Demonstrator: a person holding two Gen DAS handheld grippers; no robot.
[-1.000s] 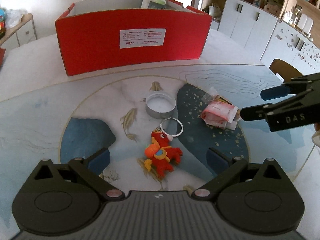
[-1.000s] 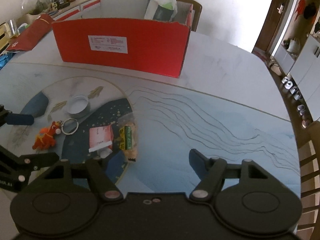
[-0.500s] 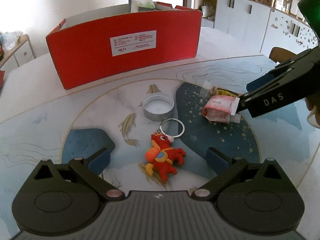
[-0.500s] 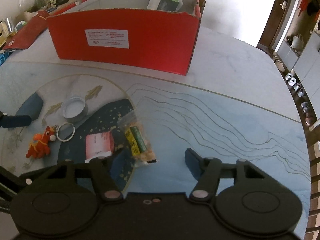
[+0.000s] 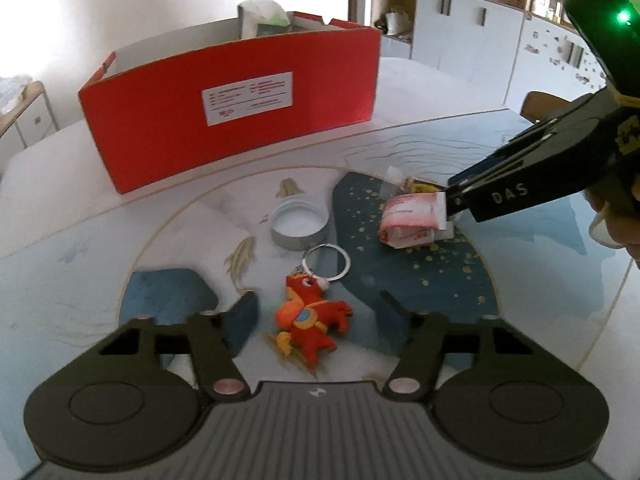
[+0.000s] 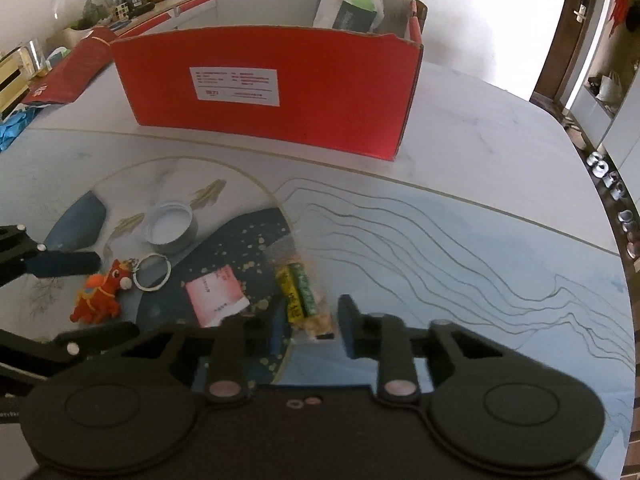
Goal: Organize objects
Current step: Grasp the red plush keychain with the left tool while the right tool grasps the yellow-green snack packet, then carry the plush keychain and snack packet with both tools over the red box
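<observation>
A red horse keychain (image 5: 312, 320) with a metal ring (image 5: 326, 262) lies on the patterned table. My left gripper (image 5: 318, 308) straddles it, jaws closing, with a gap on each side, so it is open. In the right wrist view, one of the left fingers (image 6: 64, 262) lies beside the keychain (image 6: 98, 296). My right gripper (image 6: 310, 322) is closing on a clear snack bag (image 6: 300, 296) with yellow and green packets, its pads at the bag's sides. A pink packet (image 6: 214, 292) lies just left of it. The red cardboard box (image 5: 240, 120) stands behind.
A round metal lid (image 5: 298, 226) sits open side up between the keychain and the box. A white bag sticks out of the box (image 6: 348, 0). Red paper and clutter (image 6: 68, 76) lie at the far left. The table edge (image 6: 612, 216) runs along the right.
Both pairs of jaws have narrowed. The left fingers now stand close around the keychain. The right gripper has shifted from the pink packet onto the snack bag.
</observation>
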